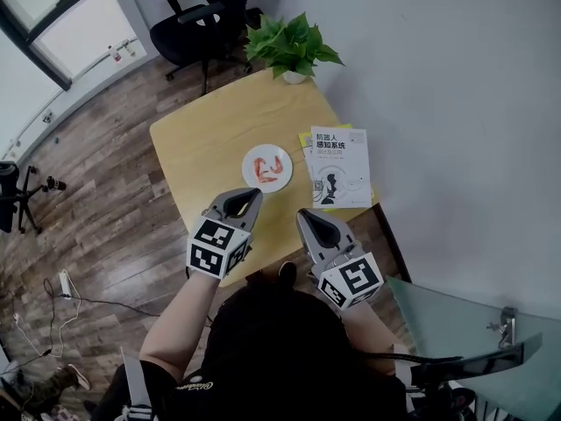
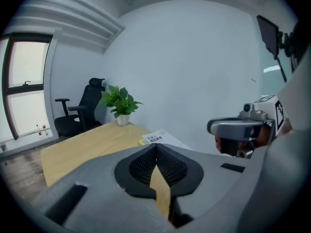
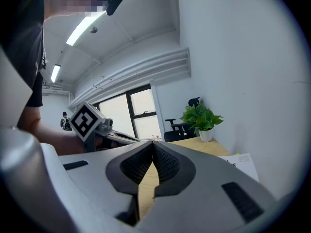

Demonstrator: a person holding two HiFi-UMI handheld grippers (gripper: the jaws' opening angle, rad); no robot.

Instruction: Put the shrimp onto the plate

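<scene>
A white plate [image 1: 282, 179] lies on the wooden table [image 1: 206, 139], with orange-red shrimp [image 1: 266, 167] on it. My left gripper [image 1: 256, 192] is held above the table's near edge, just short of the plate, its jaws shut with nothing between them. My right gripper [image 1: 303, 213] hangs beside it to the right, jaws also shut and empty. In the left gripper view the closed tips [image 2: 156, 145] meet over the table; in the right gripper view the tips [image 3: 153, 142] meet likewise. The plate and shrimp are hidden in both gripper views.
A white booklet [image 1: 340, 166] lies right of the plate over a yellow sheet [image 1: 306, 139]. A potted plant [image 1: 291, 46] stands at the table's far corner. A black office chair [image 1: 188, 20] is beyond it. A glass surface [image 1: 456, 323] is at lower right.
</scene>
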